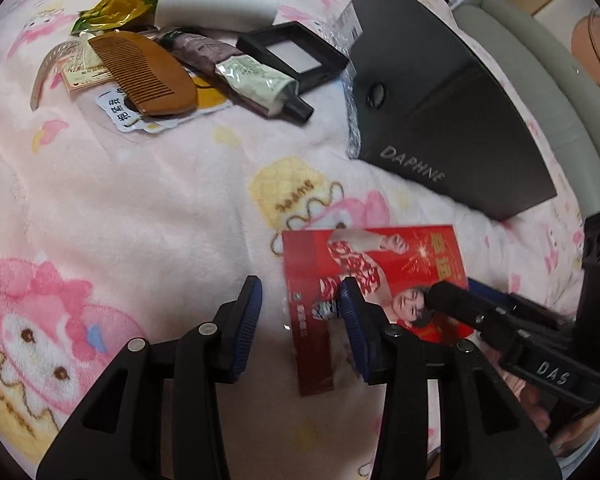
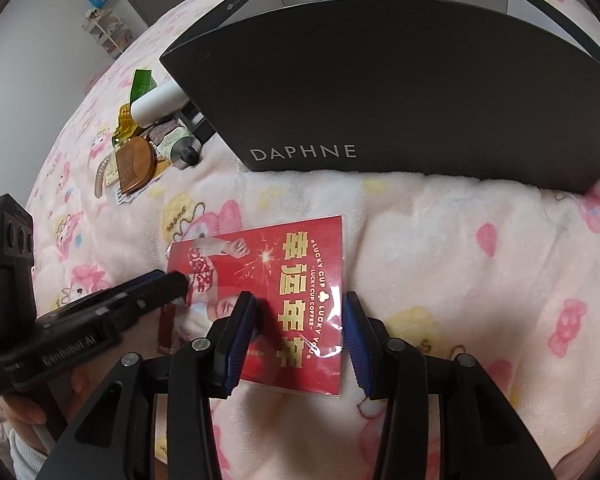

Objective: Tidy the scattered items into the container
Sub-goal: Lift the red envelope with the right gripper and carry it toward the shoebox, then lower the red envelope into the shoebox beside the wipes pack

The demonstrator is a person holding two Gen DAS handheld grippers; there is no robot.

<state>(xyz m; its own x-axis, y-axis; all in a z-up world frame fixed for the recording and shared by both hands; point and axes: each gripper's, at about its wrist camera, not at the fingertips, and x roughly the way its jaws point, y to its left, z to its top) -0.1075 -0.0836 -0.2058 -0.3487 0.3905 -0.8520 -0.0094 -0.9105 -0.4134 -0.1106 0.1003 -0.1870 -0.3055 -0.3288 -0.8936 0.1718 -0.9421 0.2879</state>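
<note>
A red card in a clear sleeve (image 1: 374,280) (image 2: 284,296) lies flat on the pink blanket. My left gripper (image 1: 302,320) is open over the card's left edge; its tip shows in the right wrist view (image 2: 172,282) resting on the card. My right gripper (image 2: 300,336) is open with its fingers straddling the card's near end; it enters the left wrist view (image 1: 452,296) from the right. The dark DAPHNE box (image 1: 440,92) (image 2: 380,92) stands open behind the card. A wooden comb (image 1: 144,72) (image 2: 134,168), tubes (image 1: 260,84) and packets lie in a pile.
The pile also holds a white tube (image 1: 216,8) (image 2: 158,104), a black compact (image 1: 292,56), a gold packet (image 1: 112,8) and a sticker (image 1: 140,114). A grey cushion (image 1: 540,80) lies beyond the box. A shelf (image 2: 106,28) stands by the far wall.
</note>
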